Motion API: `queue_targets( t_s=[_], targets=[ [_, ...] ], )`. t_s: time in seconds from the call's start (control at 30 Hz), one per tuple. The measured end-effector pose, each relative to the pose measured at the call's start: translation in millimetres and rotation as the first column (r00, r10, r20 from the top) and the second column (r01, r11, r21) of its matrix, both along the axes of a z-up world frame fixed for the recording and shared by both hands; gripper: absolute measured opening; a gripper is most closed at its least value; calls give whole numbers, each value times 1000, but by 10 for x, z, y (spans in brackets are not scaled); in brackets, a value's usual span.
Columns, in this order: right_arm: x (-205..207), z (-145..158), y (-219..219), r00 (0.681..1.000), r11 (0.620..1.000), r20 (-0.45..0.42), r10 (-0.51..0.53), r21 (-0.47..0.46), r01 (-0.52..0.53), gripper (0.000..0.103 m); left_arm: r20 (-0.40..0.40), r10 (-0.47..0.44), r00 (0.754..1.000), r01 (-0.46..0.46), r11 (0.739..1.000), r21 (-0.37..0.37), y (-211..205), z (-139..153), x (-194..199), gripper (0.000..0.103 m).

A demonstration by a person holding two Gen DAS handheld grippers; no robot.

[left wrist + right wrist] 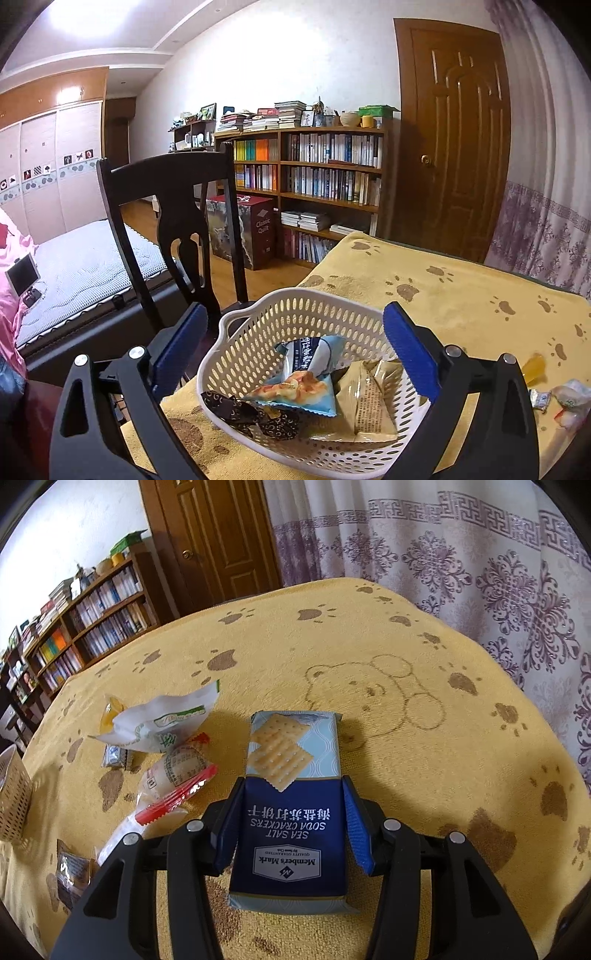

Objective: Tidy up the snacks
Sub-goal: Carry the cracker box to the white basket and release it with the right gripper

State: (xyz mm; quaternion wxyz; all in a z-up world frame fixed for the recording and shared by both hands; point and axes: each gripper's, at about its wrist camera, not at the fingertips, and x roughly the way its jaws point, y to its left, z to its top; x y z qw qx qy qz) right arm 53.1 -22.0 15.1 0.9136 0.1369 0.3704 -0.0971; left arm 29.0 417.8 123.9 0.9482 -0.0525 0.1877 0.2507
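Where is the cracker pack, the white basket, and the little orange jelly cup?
cracker pack [291, 801]: right wrist view, middle of its front.
white basket [243, 354]: left wrist view, left inner wall.
orange jelly cup [112, 710]: right wrist view, its orange side.

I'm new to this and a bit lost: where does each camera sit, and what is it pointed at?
Left wrist: on the left tool, open over the basket, facing the bookshelf; only its fingers show.
Right wrist: on the right tool, shut on the crackers, facing the curtain.
Shared: cloth, door.
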Motion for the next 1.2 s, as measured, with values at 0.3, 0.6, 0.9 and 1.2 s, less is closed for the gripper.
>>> queue_targets(
  t_s=[0.3,0.6,0.9,1.2],
  targets=[
    [-136,284,100,995,997,85,-58,-52,63,50,3,40,999,-40,999,-13,208,-9,2,97],
    [-101,647,787,981,994,172,90,-72,-79,50,4,93,996,-93,994,-64,536,17,-52,97],
    [-6,867,2016,894,917,209,396,-44,-396,50,29,115,993,-113,990,-80,760,117,-216,97],
    [111,944,3035,791,808,183,584,-29,-589,50,59,149,987,-140,981,-133,953,186,-362,97]
  ],
)
